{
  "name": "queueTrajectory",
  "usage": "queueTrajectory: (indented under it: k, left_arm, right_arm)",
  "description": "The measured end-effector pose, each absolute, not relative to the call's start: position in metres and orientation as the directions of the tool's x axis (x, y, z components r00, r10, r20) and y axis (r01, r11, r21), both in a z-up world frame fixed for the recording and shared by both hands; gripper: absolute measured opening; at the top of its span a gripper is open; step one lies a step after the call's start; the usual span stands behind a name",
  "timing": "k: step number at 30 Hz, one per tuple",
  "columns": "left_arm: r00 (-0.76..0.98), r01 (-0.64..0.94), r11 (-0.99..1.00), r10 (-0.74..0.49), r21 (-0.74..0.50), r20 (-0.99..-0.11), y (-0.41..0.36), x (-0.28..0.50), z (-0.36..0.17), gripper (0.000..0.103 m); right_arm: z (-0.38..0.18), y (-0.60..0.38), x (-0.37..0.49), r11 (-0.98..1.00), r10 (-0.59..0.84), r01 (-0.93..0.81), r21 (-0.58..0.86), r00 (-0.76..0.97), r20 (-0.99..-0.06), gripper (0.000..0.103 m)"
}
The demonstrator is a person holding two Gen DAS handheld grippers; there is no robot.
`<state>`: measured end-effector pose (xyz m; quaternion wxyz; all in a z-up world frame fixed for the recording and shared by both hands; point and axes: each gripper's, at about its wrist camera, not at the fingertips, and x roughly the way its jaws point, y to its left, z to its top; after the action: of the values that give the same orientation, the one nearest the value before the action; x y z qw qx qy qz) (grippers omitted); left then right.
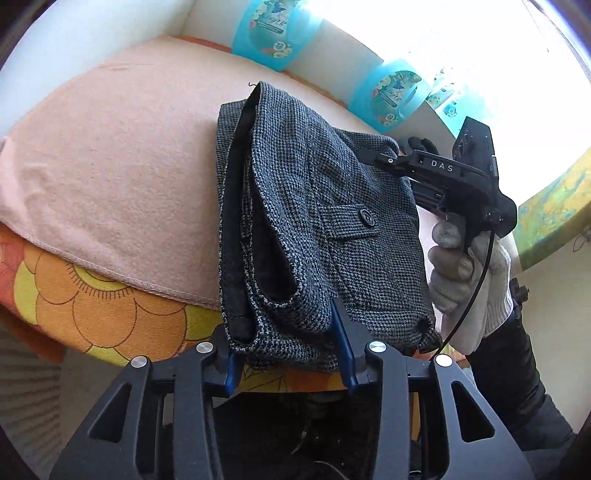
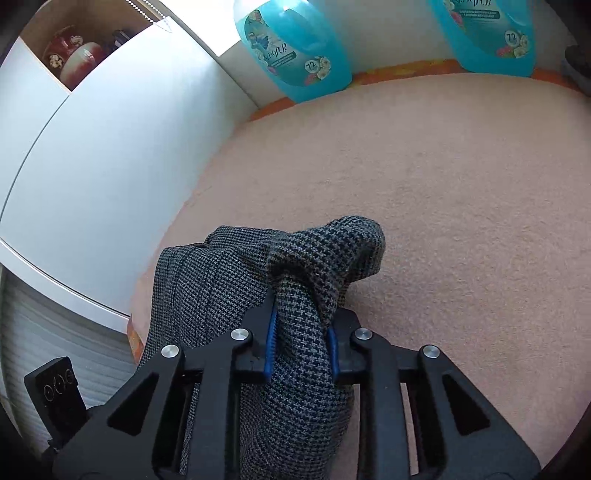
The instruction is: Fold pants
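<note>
The left wrist view rides just behind the left gripper (image 1: 288, 354), very near the folded grey houndstooth pants (image 1: 317, 221), looking forward and slightly down across the pale pink terry towel (image 1: 110, 177) toward the turquoise plastic detergent bottles (image 1: 273, 33) at the back; the right gripper (image 1: 373, 155) enters it from the right side; the right wrist view sits close behind the right gripper (image 2: 301, 350), facing down over the same pants (image 2: 295, 387), towel (image 2: 461, 192) and bottles (image 2: 295, 48), which both views share.
</note>
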<state>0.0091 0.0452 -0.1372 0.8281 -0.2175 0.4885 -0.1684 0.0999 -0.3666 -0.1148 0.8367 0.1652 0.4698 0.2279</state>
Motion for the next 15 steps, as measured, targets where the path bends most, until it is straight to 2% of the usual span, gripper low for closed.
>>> queueTrajectory:
  k: [5,15]
  left_arm:
    - [0.484,0.067,0.818,-0.527,-0.572,-0.698,0.056,0.005,-0.129,0.036]
    - [0.532,0.141,0.812,-0.545,-0.567,-0.648,0.055,0.003,-0.106,0.033]
  right_arm:
    - [-0.085,-0.360,0.084,0.844,0.535,-0.278,0.459,0.493,-0.686,0.020]
    - [-0.034,-0.346,0.059,0.874,0.485,-0.347,0.340,0.582,-0.653,0.018]
